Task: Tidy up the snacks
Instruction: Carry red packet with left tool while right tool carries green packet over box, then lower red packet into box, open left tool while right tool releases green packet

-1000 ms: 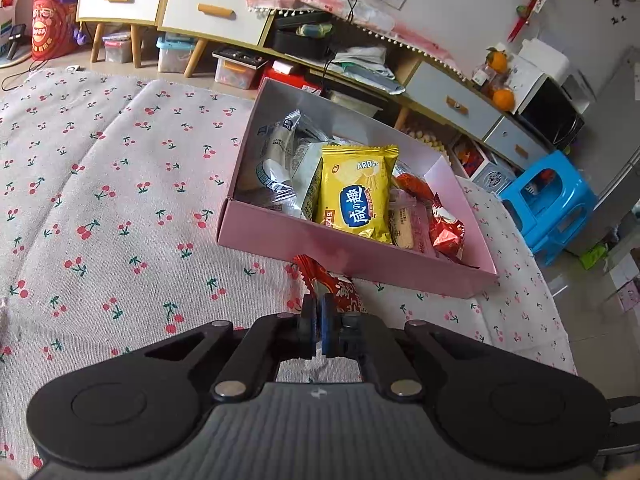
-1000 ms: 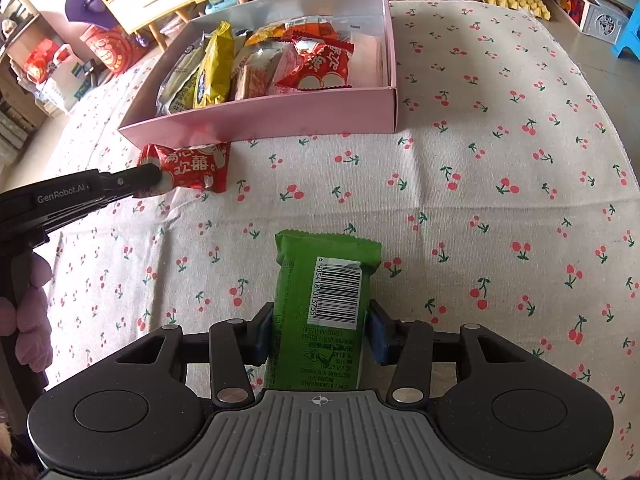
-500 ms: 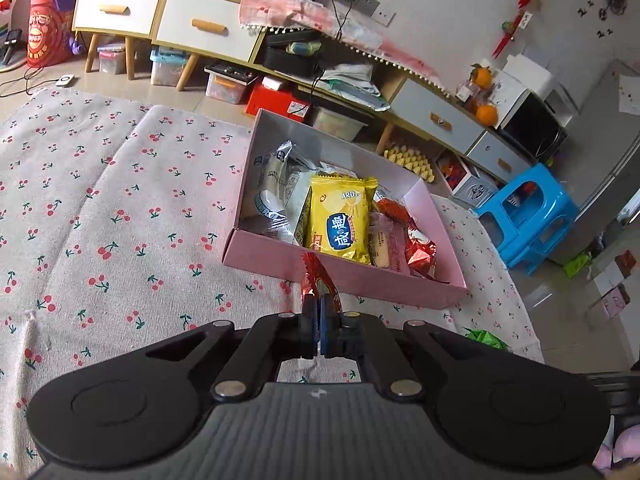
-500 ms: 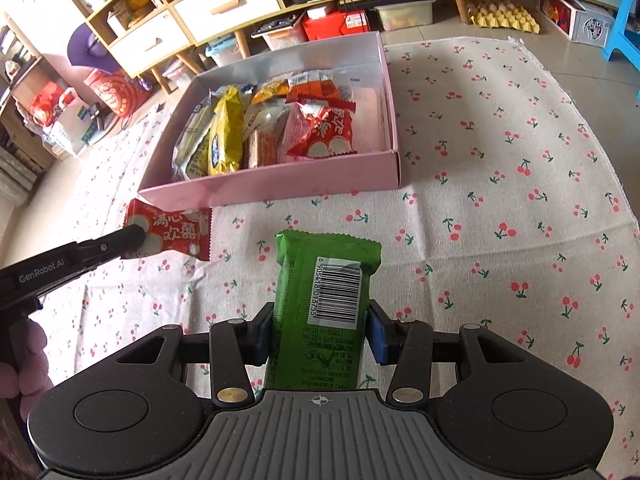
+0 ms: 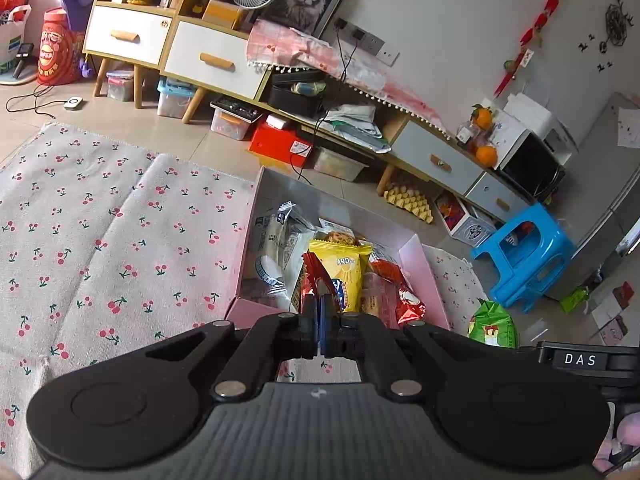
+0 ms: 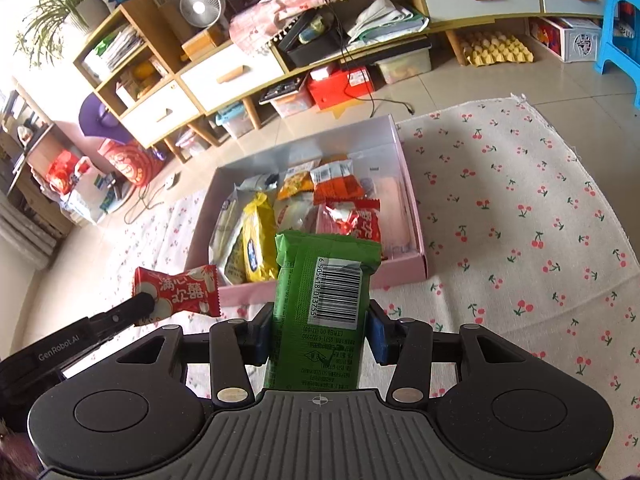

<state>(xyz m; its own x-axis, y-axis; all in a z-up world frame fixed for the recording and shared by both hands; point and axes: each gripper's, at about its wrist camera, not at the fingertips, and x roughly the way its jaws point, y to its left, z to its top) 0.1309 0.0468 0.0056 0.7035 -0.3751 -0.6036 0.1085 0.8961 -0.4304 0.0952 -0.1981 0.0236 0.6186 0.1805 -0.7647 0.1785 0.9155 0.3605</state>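
Observation:
A pink box on the cherry-print cloth holds several snack packs. My left gripper is shut on a red snack packet, held edge-on in the air over the box's near wall; the right wrist view shows the gripper pinching that packet to the left of the box. My right gripper is shut on a green snack pack with a barcode, held above the cloth in front of the box. The green pack also shows in the left wrist view.
The cherry-print cloth spreads around the box. Behind the box stand low cabinets with storage bins and a red box underneath. A blue stool stands at the right.
Both grippers have risen with their packs. The left gripper carried the red packet up off the cloth and toward the box. The right gripper lifted the green pack higher.

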